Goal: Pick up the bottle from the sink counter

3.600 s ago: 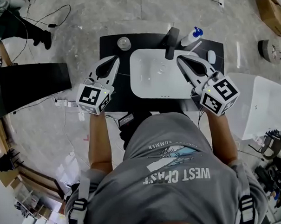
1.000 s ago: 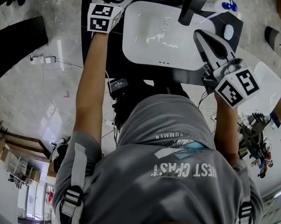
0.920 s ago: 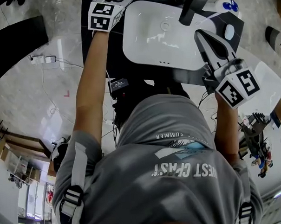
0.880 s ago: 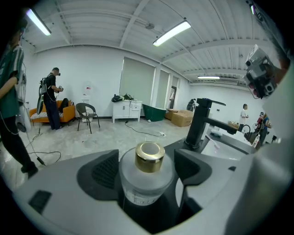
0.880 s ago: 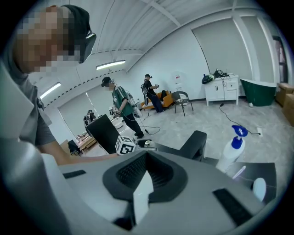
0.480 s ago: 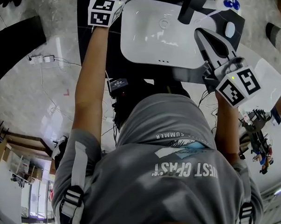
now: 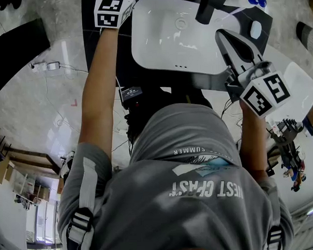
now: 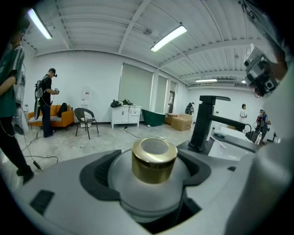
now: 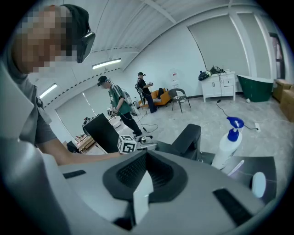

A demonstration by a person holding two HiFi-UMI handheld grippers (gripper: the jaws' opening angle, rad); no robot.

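A black sink counter (image 7: 125, 66) holds a white basin (image 7: 168, 43), with a black faucet (image 8: 202, 124) at its far edge. My left gripper (image 8: 151, 193) reaches to the far left corner of the counter, left of the basin. Its fingers are closed round the pale, rounded body of the bottle (image 8: 154, 158), whose gold cap stands upright between them. My right gripper (image 9: 143, 183) is over the basin's right edge, fingers pressed together and holding nothing. A white spray bottle (image 9: 228, 142) with a blue nozzle stands far right.
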